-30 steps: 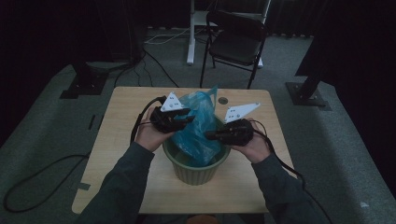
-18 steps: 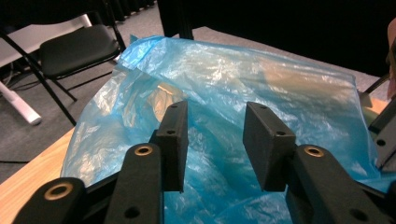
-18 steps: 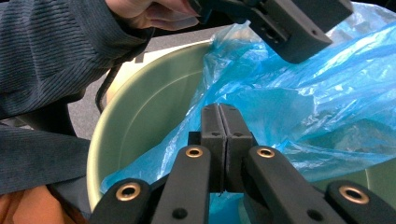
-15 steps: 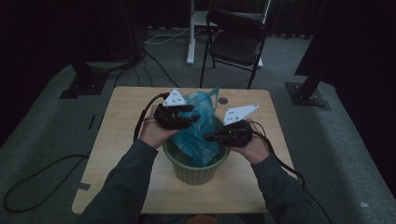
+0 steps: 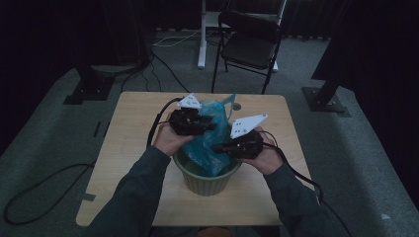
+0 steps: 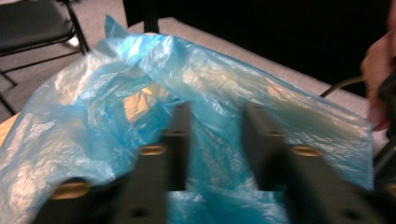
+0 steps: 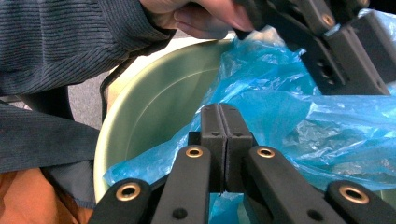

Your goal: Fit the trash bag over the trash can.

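Billowing crinkled translucent blue plastic bag (image 6: 224, 88)

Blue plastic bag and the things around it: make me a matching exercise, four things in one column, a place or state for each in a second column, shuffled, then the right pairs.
Things:
1. blue plastic bag
2. green bin
3. right gripper
4. folding chair

Places or states:
A. on the floor beyond the table
B. jaws pressed together
C. on the table, right in front of the person
D. crumpled, partly inside the bin

Pairs: 1-D, 2-C, 3-B, 4-A
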{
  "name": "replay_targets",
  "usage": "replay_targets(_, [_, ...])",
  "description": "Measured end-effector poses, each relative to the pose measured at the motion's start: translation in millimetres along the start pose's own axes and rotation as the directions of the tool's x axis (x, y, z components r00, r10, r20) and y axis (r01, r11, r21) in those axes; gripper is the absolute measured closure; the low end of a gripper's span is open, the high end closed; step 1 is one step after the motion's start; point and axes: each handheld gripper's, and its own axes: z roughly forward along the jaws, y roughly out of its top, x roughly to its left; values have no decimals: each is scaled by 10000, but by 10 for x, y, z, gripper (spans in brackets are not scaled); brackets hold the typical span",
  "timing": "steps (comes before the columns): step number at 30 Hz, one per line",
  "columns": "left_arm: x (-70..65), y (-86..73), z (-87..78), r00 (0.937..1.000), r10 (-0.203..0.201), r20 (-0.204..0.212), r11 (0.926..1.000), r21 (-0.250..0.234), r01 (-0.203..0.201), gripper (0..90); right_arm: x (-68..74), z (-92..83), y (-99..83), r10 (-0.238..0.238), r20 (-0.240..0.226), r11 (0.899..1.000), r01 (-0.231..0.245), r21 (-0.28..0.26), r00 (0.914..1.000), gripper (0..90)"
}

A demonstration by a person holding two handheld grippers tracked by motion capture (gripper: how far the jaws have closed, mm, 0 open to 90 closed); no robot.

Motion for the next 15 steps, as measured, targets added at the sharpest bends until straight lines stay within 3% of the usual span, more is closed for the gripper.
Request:
replay_targets(2, [-9, -13, -10, 9997, 150, -172, 9999, 82, -148, 896, 6, -4, -2, -14, 16, 10000, 13, 64, 10000, 897])
replay_targets(4, [-13, -28, -31, 9994, 215, -276, 9997, 104, -212, 899, 8, -12, -8, -13, 32, 10000, 13, 91, 10000, 888])
replay_targets(9, [13, -53, -107, 9943, 239, -1044, 9997, 89, -231, 898, 13, -36, -19, -65, 57, 10000, 65, 67, 10000, 885])
replay_targets(12, [60, -63, -166, 9830, 239, -1823, 9997, 109, -223, 830, 37, -31, -24, -140, 34, 9998, 139, 173, 9999, 885])
replay_targets(15, [109, -78, -221, 9702, 228, -2413, 9997, 59, -220, 690, 42, -31, -26, -207, 16, 9996, 207, 189, 9998, 885])
